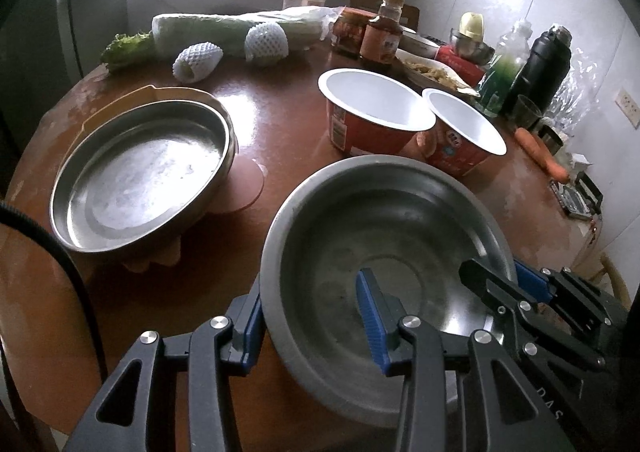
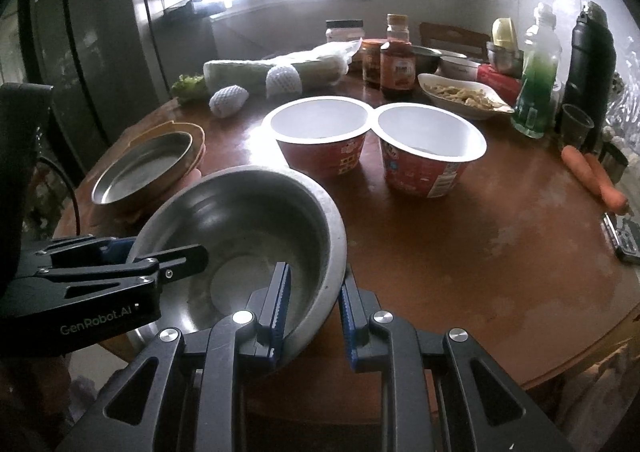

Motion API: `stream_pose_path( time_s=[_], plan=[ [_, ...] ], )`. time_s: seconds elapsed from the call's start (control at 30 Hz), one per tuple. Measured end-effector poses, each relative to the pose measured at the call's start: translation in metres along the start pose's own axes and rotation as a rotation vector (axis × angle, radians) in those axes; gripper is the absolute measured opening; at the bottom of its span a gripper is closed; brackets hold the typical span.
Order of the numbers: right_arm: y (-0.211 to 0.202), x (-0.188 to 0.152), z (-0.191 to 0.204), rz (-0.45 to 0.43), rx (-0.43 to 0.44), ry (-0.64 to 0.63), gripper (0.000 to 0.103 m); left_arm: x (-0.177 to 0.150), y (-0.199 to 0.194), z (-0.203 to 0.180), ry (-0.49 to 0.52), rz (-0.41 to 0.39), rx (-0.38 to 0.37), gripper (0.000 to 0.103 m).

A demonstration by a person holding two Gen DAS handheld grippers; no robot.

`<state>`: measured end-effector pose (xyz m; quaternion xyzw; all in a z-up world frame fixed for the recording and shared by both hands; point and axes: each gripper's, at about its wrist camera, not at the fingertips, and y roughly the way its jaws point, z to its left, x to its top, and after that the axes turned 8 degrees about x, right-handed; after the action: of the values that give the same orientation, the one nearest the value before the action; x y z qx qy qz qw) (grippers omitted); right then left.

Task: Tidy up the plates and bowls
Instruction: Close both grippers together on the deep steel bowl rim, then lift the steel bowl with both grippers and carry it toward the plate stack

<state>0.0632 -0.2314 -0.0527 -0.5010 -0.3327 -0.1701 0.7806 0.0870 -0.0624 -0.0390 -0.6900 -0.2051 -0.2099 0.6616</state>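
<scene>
1. The left gripper (image 1: 310, 316) is clamped on the near-left rim of a steel bowl (image 1: 384, 236), one blue pad inside the wall and one outside.
2. The right gripper (image 2: 314, 304) pinches the same steel bowl (image 2: 248, 220) on its opposite rim, again with one finger in and one out, so both tools hold it together.
3. The bowl sits tilted above the near edge of the round brown table (image 2: 480, 244); whether its base touches the top cannot be told.
4. To its left, a shallow steel plate (image 1: 140, 172) lies on an orange plate (image 1: 168, 94), well apart from the bowl.
5. Behind the bowl stand two red paper noodle bowls (image 2: 320, 136), upright and touching rim to rim.
6. Carrots (image 2: 592, 176) lie near the table's right edge, and a wrapped cabbage (image 1: 224, 30) lies at the far side.
</scene>
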Motion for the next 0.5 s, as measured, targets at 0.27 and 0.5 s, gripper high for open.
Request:
stream_pose_path(
  time_s=[0.27,0.5],
  plan=[
    [0.0007,-0.0014,-0.0037,0.002,0.014,0.011,0.024,0.0004,-0.0035,-0.0037,0.002,-0.004,0.015,0.043],
    [-0.0001,-0.0007,-0.0044,-0.001,0.017,0.015,0.025,0.0025,-0.0084,-0.0022,-0.002,-0.021,0.017,0.043]
  ],
)
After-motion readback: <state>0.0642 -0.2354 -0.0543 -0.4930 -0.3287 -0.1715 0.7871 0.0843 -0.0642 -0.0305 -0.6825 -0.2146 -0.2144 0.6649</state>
